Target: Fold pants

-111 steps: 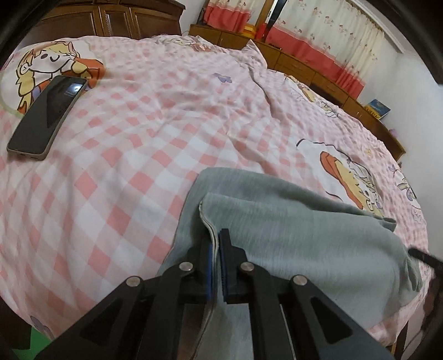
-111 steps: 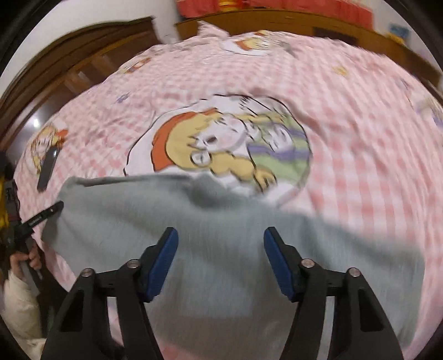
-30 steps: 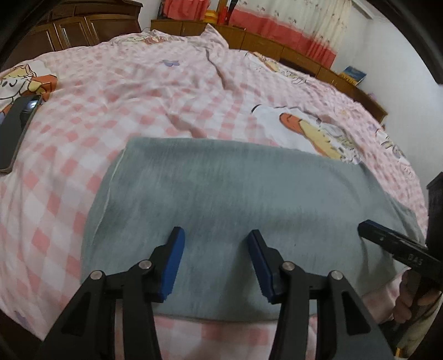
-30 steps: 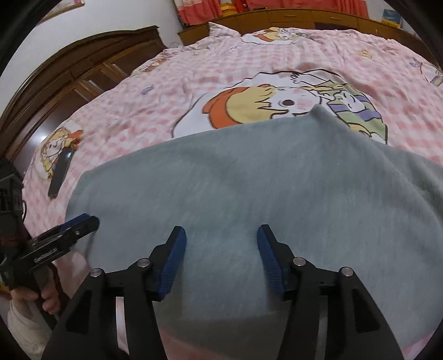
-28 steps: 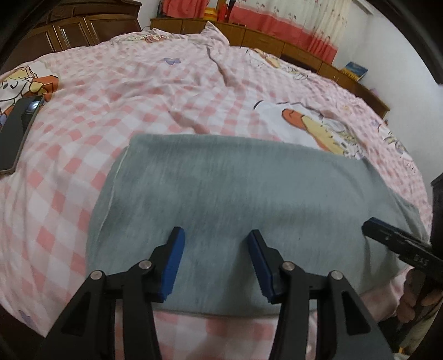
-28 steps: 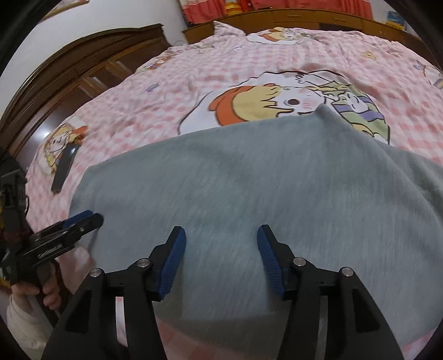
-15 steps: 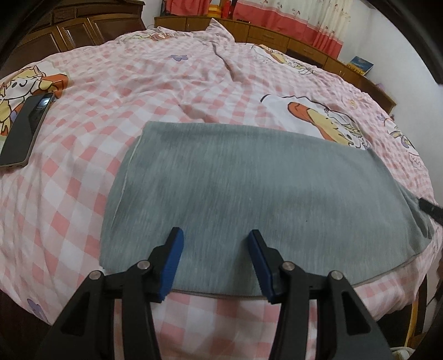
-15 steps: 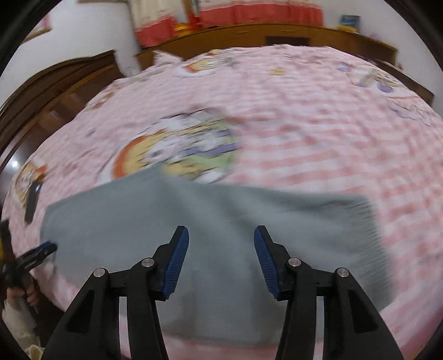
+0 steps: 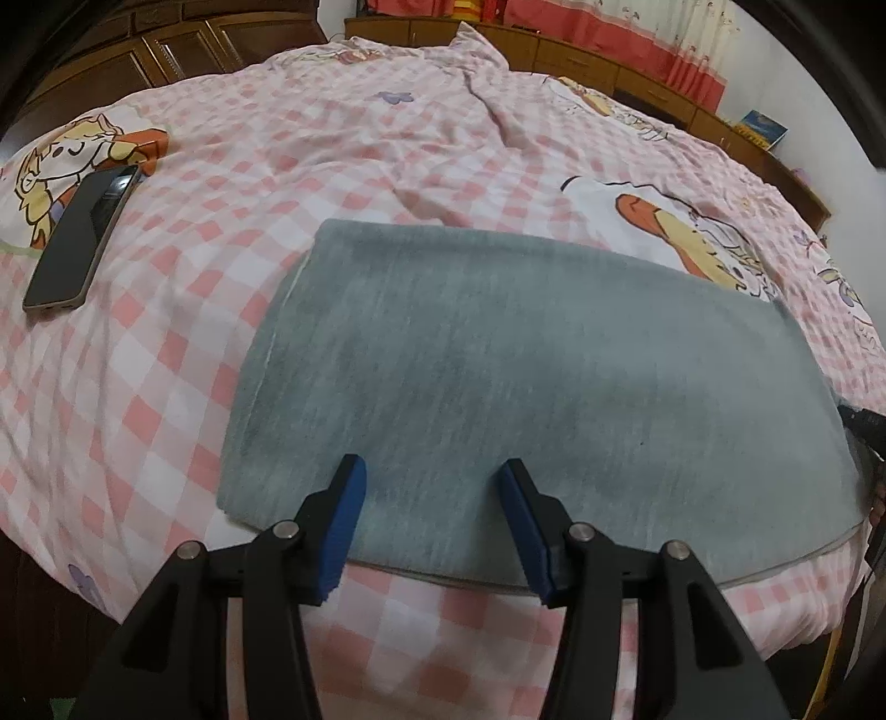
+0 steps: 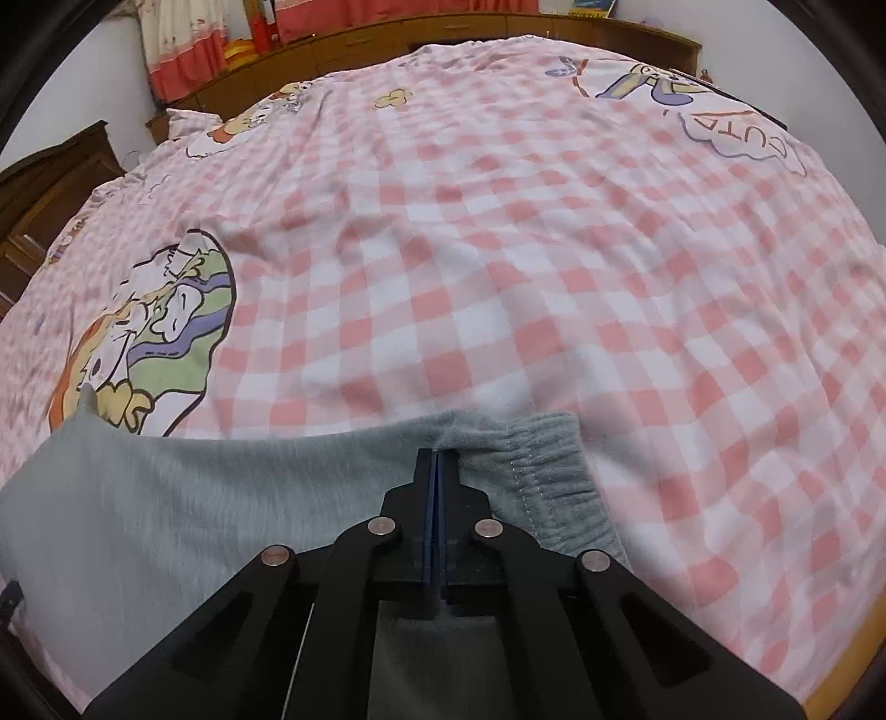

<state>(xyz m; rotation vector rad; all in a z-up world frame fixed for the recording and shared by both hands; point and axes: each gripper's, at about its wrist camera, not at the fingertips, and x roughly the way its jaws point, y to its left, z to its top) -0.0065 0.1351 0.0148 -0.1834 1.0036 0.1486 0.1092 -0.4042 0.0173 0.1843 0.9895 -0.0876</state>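
The grey pants [image 9: 526,376] lie folded in a long flat band across the near part of the pink checked bed [image 9: 332,138]. My left gripper [image 9: 432,515] is open and empty, its blue pads above the near edge of the pants at their left end. My right gripper [image 10: 436,459] is shut on the grey pants [image 10: 221,498] beside the gathered elastic waistband [image 10: 542,476], at the right end of the band. A dark tip of the right gripper shows in the left wrist view [image 9: 866,421] at the far right edge.
A dark phone [image 9: 83,232] lies on the bed at the left, apart from the pants. Cartoon prints [image 10: 149,332] mark the sheet. Wooden cabinets [image 9: 166,50] and a long low wooden unit [image 9: 609,61] stand behind the bed. The bed's near edge drops off just below my left gripper.
My right gripper moved right to the waistband end and closed on the pants. My left gripper, earlier shut on the pants, is open and has drawn back toward the near edge.
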